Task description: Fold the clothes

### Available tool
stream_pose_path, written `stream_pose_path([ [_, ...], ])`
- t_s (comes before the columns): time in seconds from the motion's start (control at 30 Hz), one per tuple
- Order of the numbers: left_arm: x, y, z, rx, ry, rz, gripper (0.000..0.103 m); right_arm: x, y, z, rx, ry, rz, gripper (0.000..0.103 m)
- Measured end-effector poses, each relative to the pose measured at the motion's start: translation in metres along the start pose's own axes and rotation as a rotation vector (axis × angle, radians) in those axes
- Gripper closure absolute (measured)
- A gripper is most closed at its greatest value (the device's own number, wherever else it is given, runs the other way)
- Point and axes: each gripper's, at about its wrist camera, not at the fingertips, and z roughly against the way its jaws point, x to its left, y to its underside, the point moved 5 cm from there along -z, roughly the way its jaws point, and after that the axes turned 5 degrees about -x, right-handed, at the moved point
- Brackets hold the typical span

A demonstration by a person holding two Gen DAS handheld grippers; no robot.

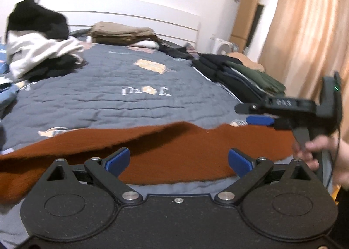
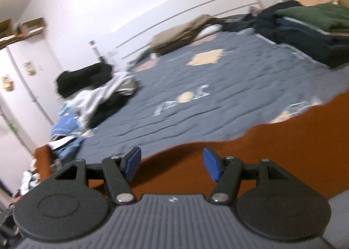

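Rust garment: a rust-brown knit piece (image 1: 165,150) lies spread across the near edge of the bed, under and just ahead of both claws; one fold casts a dark shadow across it.
Left gripper (image 1: 178,160): blue pads spread wide, nothing between them, poised above the rust cloth.
Right gripper (image 2: 172,165): pads apart and empty, over the same cloth, which fills the lower right of its view.
Only in the left view: the right gripper seen side-on at the right edge (image 1: 259,120), a hand (image 1: 316,153) around its handle, and a peach curtain (image 1: 305,26) behind it; also a tall cardboard tube (image 1: 246,13) in the corner.
Only in the right view: a white door (image 2: 24,87) with stickers at far left, a shelf high on the wall (image 2: 24,30), and blue clothing (image 2: 65,126) at the bed's left side.
Unfolded heap: black and white garments (image 1: 37,37) piled at the left of the bed.
Middle: a tan folded stack (image 1: 122,34) by the headboard (image 1: 130,16).
Folded stack: dark and green clothes (image 1: 244,74) along the right edge.
Surface: grey-blue quilted bedspread (image 1: 113,87) with pale patches and lettering.
Room: white walls; both views blurred.
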Motion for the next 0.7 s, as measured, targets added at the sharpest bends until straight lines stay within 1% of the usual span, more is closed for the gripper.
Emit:
stream_pose_path([
  [0.1, 0.014, -0.001, 0.007, -0.005, -0.038, 0.003, 0.006, 0.011, 0.007, -0.004, 0.009, -0.029, 0.031, 0.041],
  [0.2, 0.033, 0.0, 0.015, -0.005, -0.098, 0.018, 0.006, 0.019, 0.015, -0.01, 0.034, -0.059, 0.044, 0.041],
  [0.3, 0.056, -0.001, 0.024, -0.013, -0.176, 0.049, 0.006, 0.035, 0.026, -0.016, 0.071, -0.094, 0.058, 0.04],
  [0.4, 0.078, -0.004, 0.034, -0.026, -0.265, 0.071, 0.006, 0.055, 0.032, -0.022, 0.093, -0.146, 0.076, 0.04],
  [0.5, 0.096, -0.006, 0.045, -0.041, -0.331, 0.093, 0.006, 0.079, 0.041, -0.026, 0.11, -0.2, 0.107, 0.04],
  [0.6, 0.109, -0.007, 0.055, -0.052, -0.403, 0.08, 0.006, 0.099, 0.048, -0.03, 0.126, -0.235, 0.123, 0.04],
  [0.7, 0.122, -0.011, 0.062, -0.053, -0.484, 0.028, 0.006, 0.115, 0.052, -0.034, 0.133, -0.27, 0.127, 0.04],
])
